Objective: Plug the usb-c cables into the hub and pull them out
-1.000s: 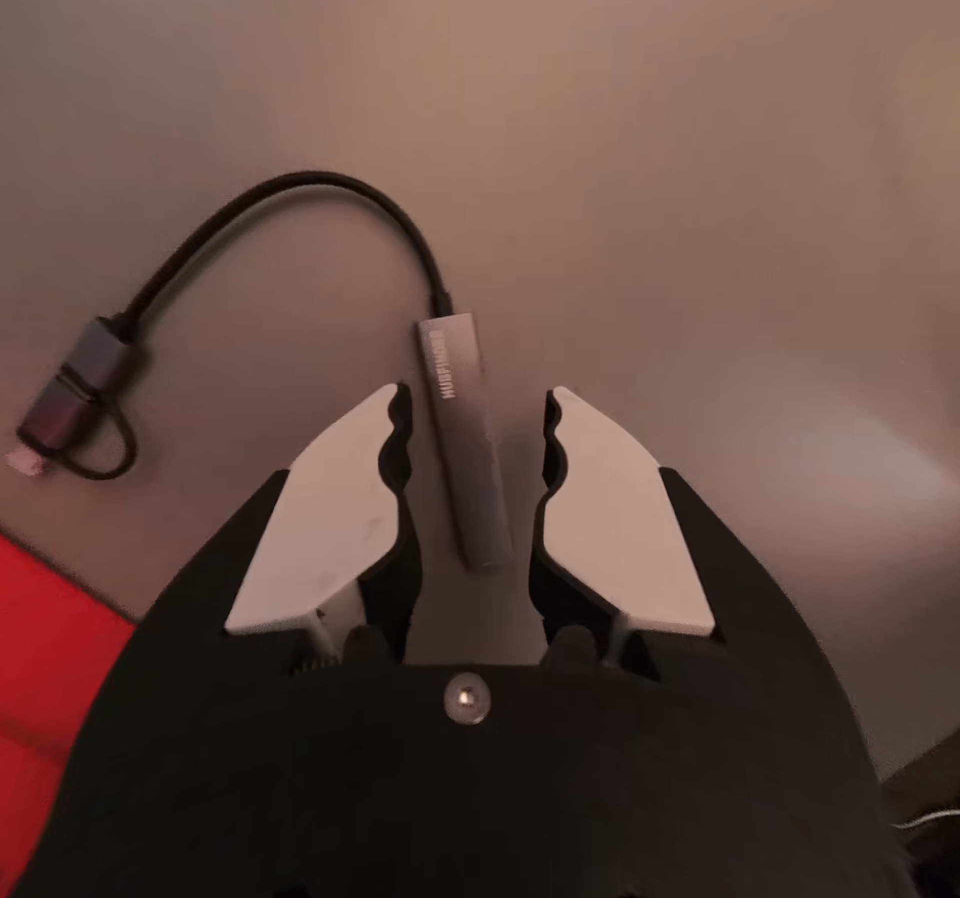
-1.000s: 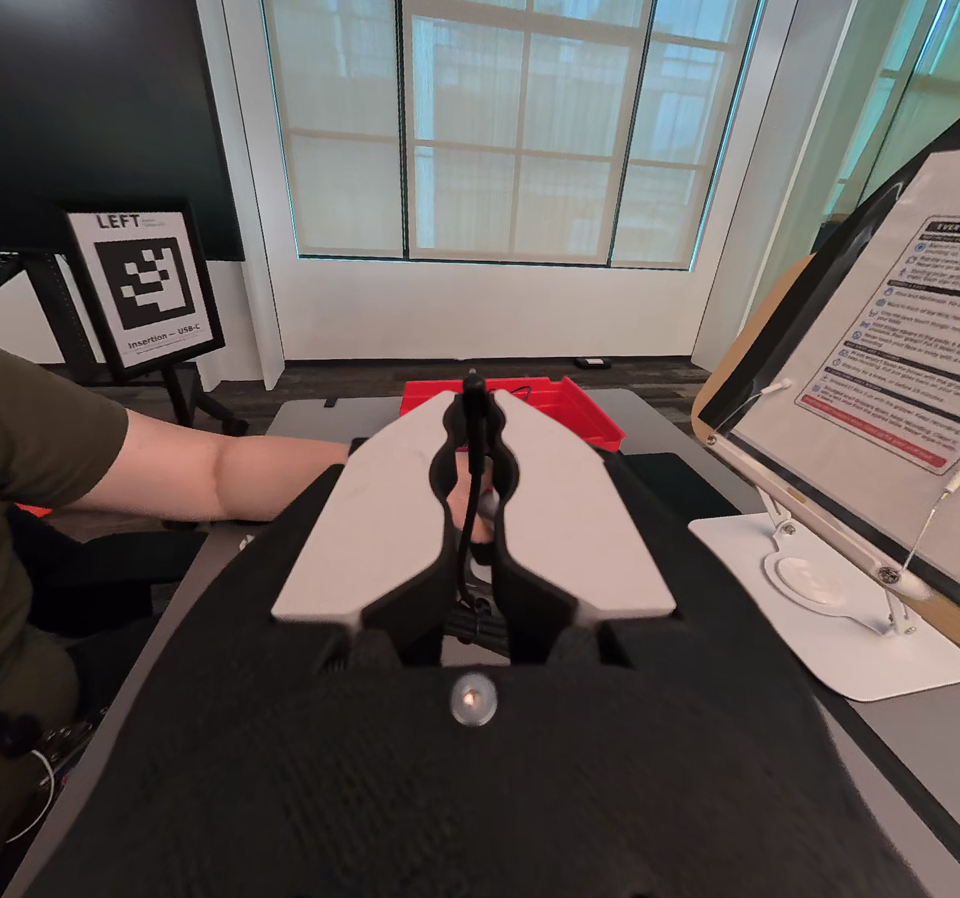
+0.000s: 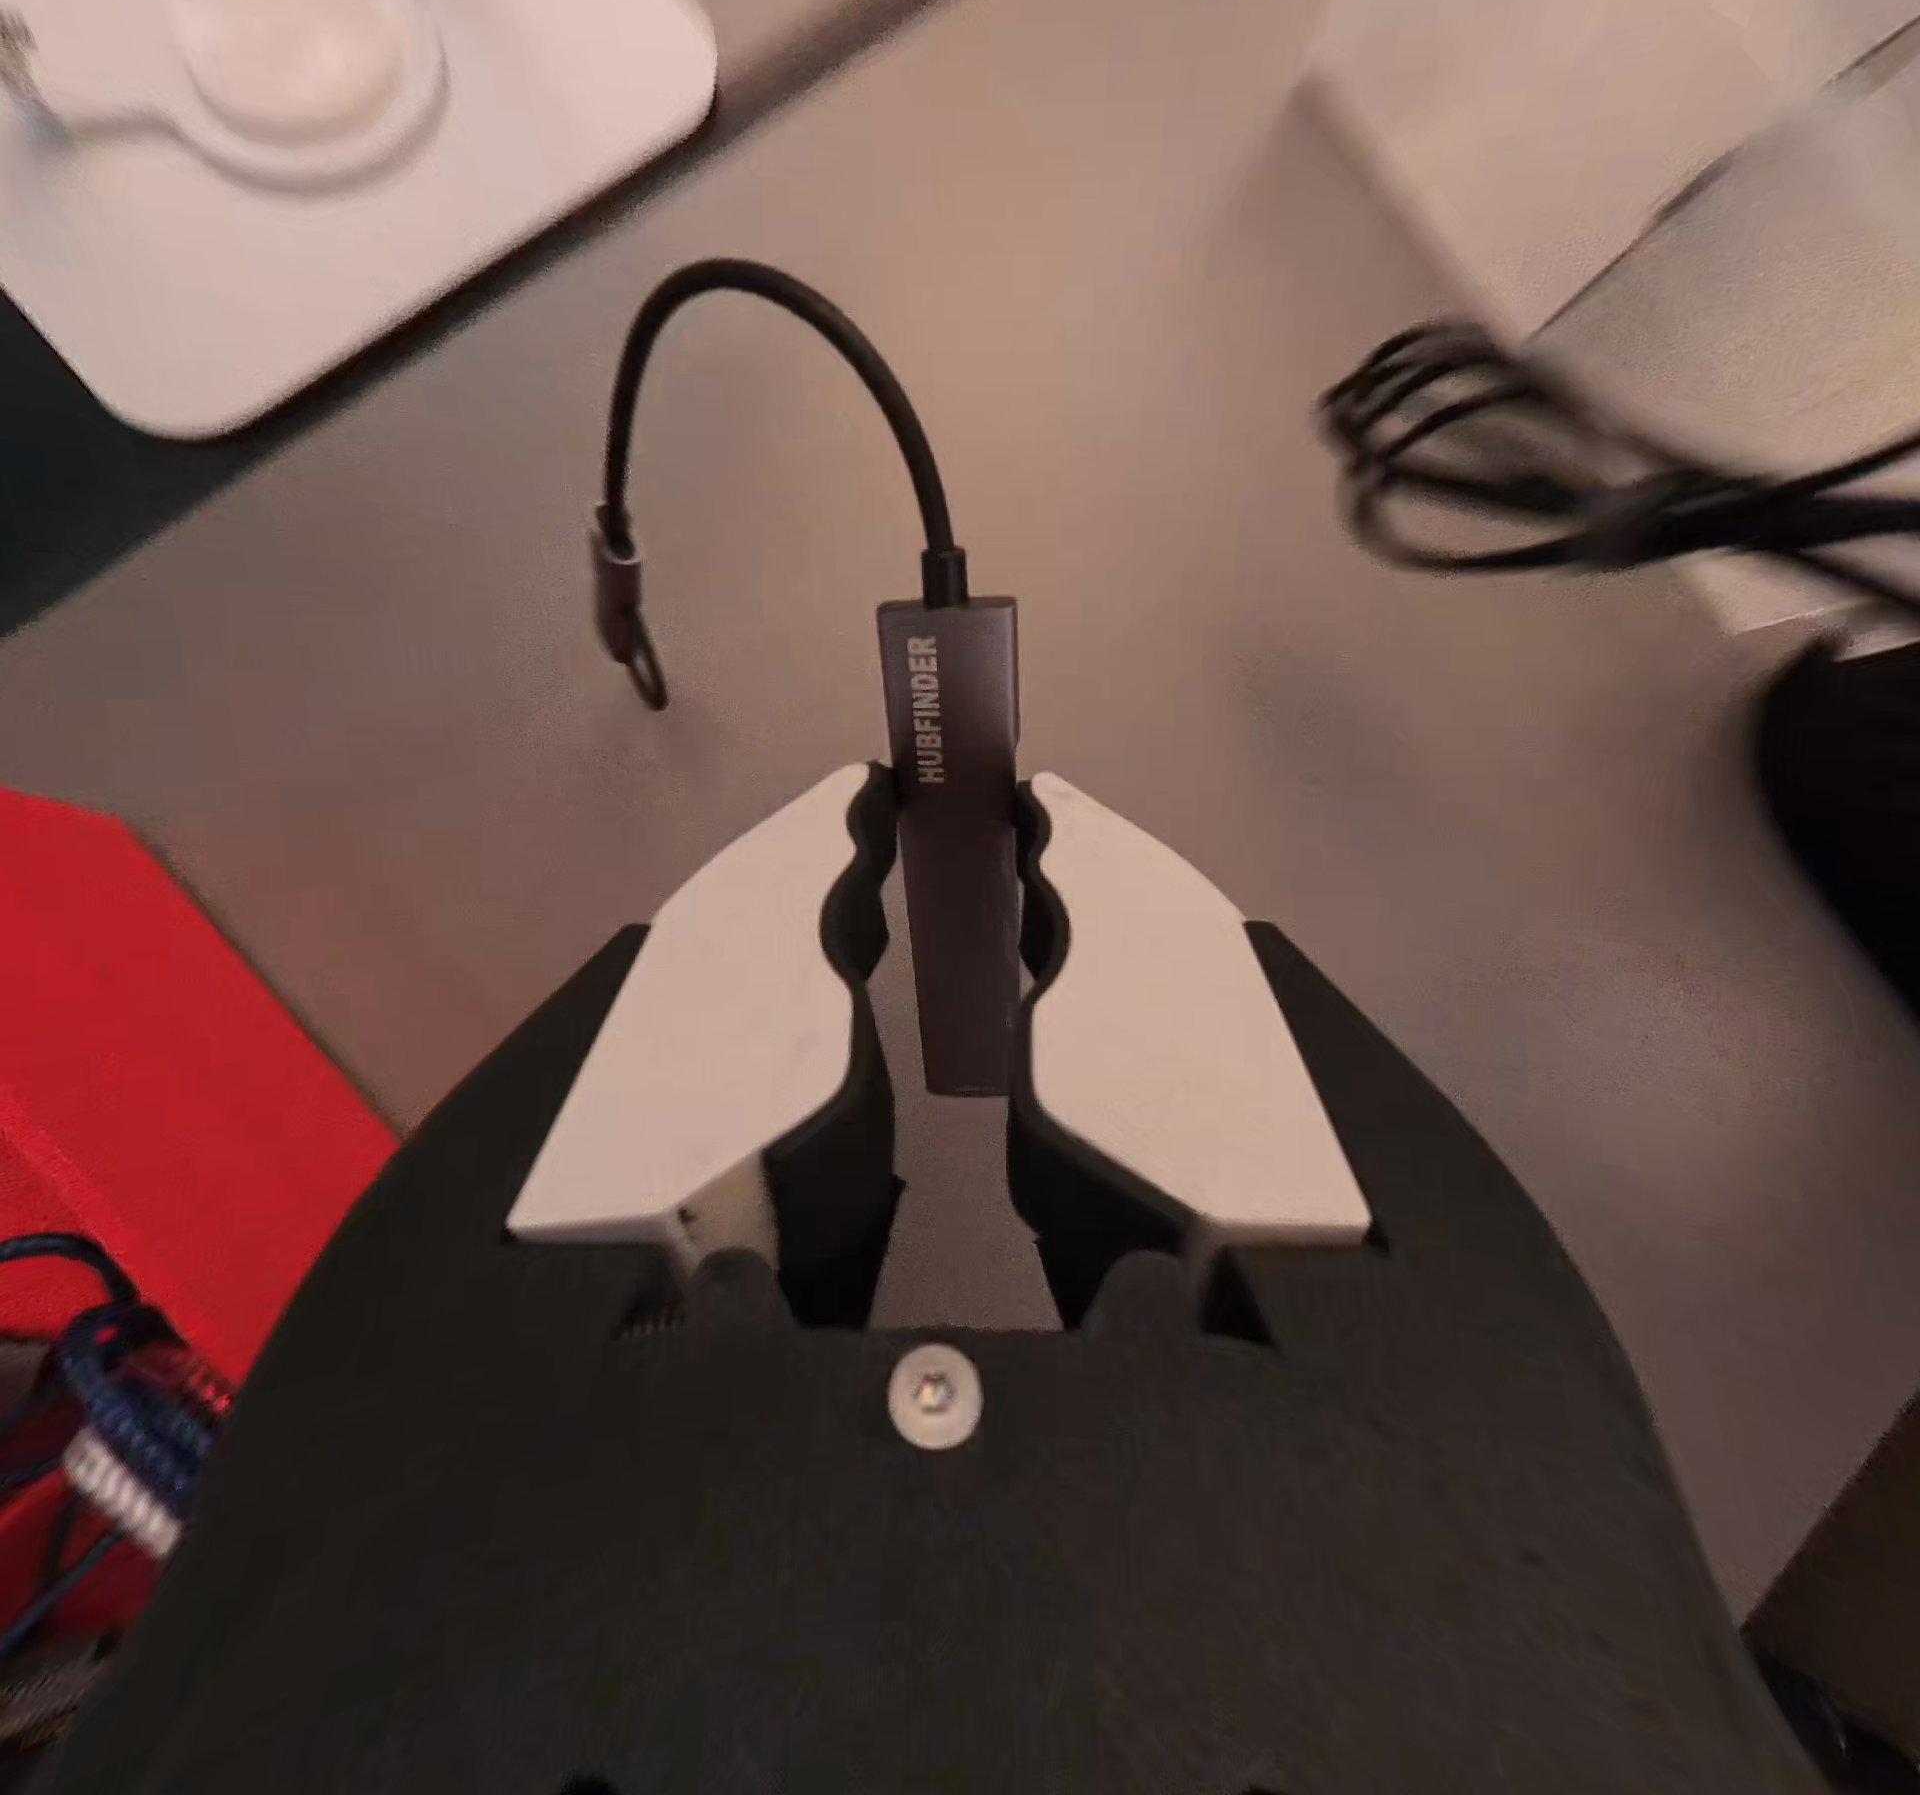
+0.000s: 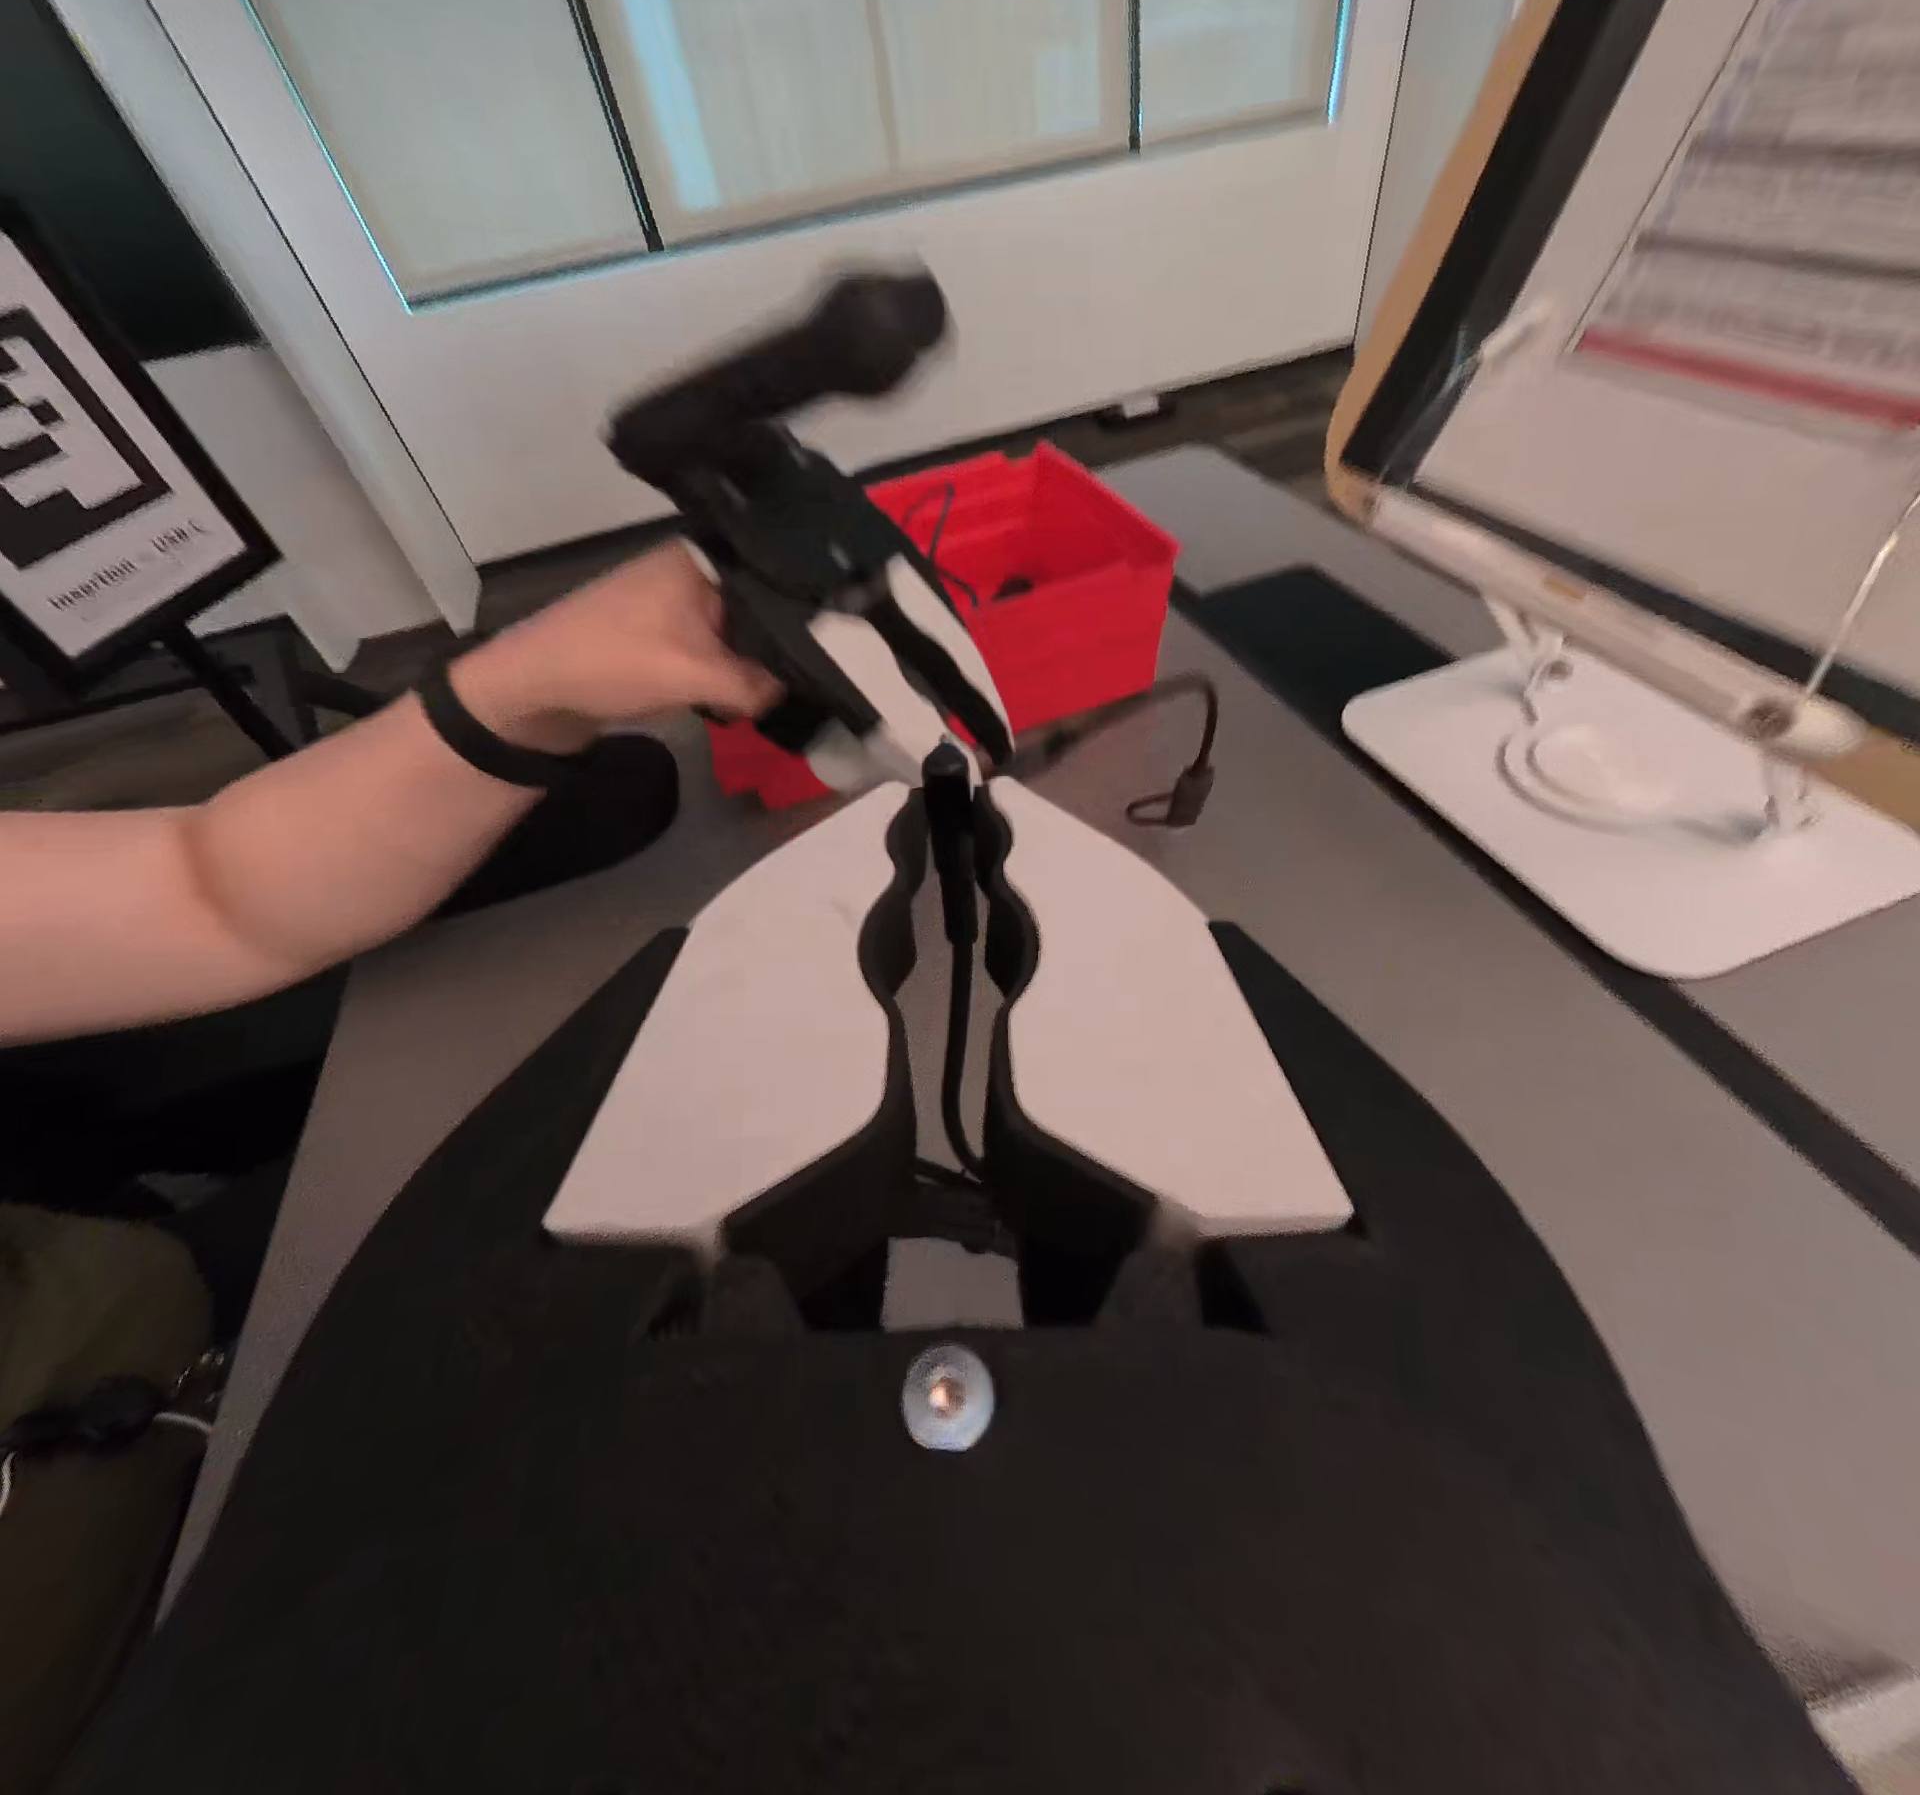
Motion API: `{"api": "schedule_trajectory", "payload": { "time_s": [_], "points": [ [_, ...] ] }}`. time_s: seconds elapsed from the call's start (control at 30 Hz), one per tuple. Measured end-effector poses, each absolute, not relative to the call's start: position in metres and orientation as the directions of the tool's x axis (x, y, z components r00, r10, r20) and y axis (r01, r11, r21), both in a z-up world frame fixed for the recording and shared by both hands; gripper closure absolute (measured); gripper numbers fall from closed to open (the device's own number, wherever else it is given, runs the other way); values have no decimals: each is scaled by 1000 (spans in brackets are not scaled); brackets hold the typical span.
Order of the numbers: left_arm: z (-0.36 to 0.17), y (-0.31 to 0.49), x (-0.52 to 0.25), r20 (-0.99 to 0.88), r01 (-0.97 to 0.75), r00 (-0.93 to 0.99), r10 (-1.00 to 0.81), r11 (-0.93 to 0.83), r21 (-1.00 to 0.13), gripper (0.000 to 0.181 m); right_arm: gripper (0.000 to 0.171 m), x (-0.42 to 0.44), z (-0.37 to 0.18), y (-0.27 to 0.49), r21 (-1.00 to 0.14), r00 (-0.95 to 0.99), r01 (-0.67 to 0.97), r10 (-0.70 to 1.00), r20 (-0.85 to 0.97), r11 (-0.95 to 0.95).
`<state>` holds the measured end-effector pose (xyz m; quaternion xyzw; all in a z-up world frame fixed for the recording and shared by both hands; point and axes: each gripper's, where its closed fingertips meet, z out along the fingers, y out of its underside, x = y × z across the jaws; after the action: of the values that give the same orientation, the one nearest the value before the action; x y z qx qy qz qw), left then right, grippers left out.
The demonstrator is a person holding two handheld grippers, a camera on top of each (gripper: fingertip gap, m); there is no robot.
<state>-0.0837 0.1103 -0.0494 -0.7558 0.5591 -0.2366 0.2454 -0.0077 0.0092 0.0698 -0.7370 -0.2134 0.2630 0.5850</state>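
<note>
My left gripper (image 3: pixel 954 789) clamps the grey hub (image 3: pixel 954 852); my right gripper (image 4: pixel 948 795) pinches a USB-C cable (image 4: pixel 951 872), apparently unplugged. Red bin (image 4: pixel 1049 592) at twelve o'clock. Every insertion remains.

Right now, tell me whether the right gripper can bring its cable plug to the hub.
Probably yes. The right gripper is shut on the cable plug, with the left gripper holding the hub just ahead. Nothing shows between them, though blur hides the ports.
</note>
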Motion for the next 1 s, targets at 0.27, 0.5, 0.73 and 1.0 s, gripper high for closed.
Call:
{"api": "schedule_trajectory", "payload": {
  "time_s": [0.27, 0.5, 0.73, 1.0],
  "points": [
    [29, 61, -89, 101, -557, 36, -994, -104, -824, 160, 162, -81, -7, 48, -866, 666, 0, 646, -373, -500],
    [29, 33, -84, 4, -683, -156, -988, 105, -723, 160, 162, -120, -19, 56, -755, 448, -217, 624, -640, -618],
    [28, 19, -76, -37, -752, -272, -962, 236, -616, 160, 163, -123, 4, 52, -907, 451, -198, 787, -421, -371],
    [31, 12, -68, 45, -799, -265, -963, 194, -570, 161, 161, -116, 25, 49, -983, 557, -156, 814, -165, -93]
  ]
}}
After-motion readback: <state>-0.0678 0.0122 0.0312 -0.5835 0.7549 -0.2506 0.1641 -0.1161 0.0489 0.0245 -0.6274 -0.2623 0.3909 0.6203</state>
